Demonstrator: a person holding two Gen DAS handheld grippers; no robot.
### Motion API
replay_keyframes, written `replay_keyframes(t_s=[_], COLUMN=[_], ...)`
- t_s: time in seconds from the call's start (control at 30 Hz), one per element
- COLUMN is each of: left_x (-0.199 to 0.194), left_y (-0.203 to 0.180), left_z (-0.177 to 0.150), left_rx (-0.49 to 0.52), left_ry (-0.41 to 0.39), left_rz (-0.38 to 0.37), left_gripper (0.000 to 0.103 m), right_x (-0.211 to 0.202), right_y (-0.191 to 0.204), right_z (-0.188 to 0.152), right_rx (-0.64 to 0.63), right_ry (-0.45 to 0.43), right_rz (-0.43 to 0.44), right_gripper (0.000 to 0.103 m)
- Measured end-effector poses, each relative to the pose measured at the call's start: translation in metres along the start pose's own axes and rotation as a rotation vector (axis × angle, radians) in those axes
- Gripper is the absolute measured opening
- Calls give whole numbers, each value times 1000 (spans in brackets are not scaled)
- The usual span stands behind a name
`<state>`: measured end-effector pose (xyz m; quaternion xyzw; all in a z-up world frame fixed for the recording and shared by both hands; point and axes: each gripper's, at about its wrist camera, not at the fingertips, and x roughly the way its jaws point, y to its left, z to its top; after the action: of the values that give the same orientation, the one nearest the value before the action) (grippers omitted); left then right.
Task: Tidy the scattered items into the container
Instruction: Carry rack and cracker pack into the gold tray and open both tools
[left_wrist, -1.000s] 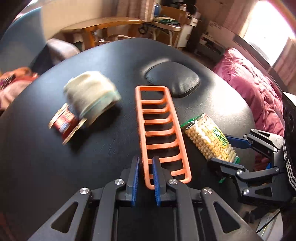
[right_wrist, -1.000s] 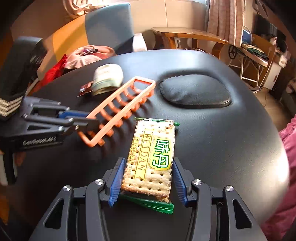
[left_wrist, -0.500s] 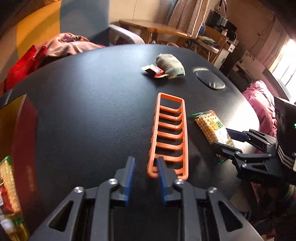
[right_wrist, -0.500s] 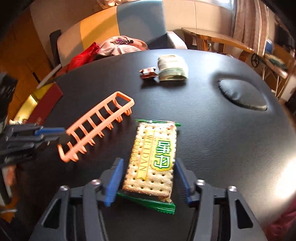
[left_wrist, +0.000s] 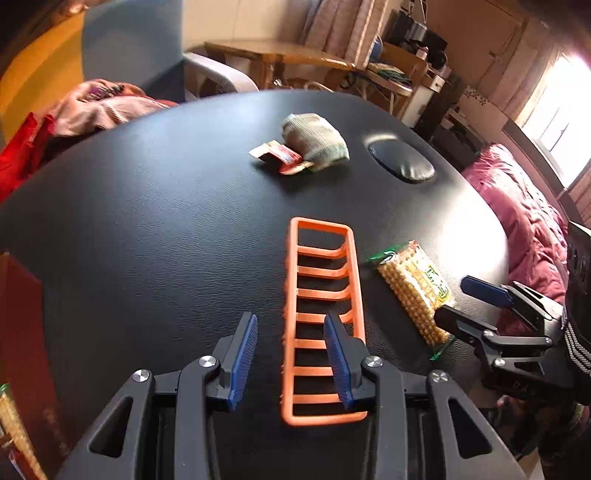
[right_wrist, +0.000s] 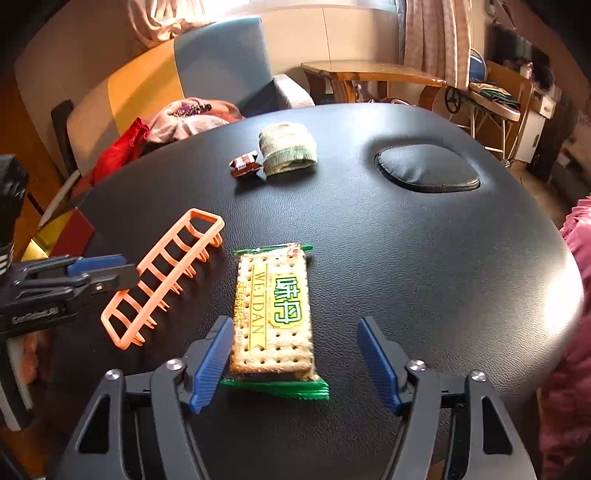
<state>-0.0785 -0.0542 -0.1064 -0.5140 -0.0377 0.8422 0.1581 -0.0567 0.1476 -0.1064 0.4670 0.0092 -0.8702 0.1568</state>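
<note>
An orange plastic rack lies on the black table. My left gripper is open; its right finger sits over the rack's near end and the rack is free. A cracker packet lies flat on the table. My right gripper is open around its near end, with its left pad close to the packet. The rack and the left gripper show at left in the right wrist view. The packet and the right gripper show at right in the left wrist view.
A rolled greenish cloth and a small red snack packet lie at the table's far side. A dark oval pad is set in the table. A red-and-yellow box sits off the left edge. An armchair with clothes stands behind.
Both grippers have opened. The left let go of the orange rack, which now lies flat. The right released the cracker packet. Both pulled back from the far items.
</note>
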Motion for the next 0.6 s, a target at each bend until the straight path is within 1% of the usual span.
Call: replay_keyframes(t_s=[0.1, 0.3, 0.37, 0.4, 0.43, 0.47, 0.53, 0.57, 0.6], left_x=[8, 21, 22, 23, 23, 23, 23, 22, 21], left_y=[-2, -3, -3, -3, -4, -5, -6, -7, -7], left_z=[3, 3, 4, 4, 4, 4, 3, 1, -1], left_rx=[16, 30, 19, 15, 11, 7, -1, -7, -15], left_ry=[7, 15, 6, 5, 4, 2, -2, -3, -3], left_rz=[-20, 4, 17, 24, 33, 42, 55, 56, 52], left_gripper=[38, 39, 39, 39, 38, 37, 29, 27, 20], right_x=[11, 22, 23, 23, 23, 22, 22, 22, 21], right_y=[0, 2, 3, 4, 5, 6, 8, 9, 10], right_z=[6, 9, 10, 10, 9, 9, 8, 7, 6], right_rx=[7, -13, -25, -35, -45, -53, -64, -67, -66], right_ry=[23, 31, 27, 25, 22, 19, 13, 10, 8], right_rz=[20, 12, -1, -10, -18, -24, -33, -37, -38], right_gripper=[61, 59, 56, 48, 48, 48, 48, 48, 48])
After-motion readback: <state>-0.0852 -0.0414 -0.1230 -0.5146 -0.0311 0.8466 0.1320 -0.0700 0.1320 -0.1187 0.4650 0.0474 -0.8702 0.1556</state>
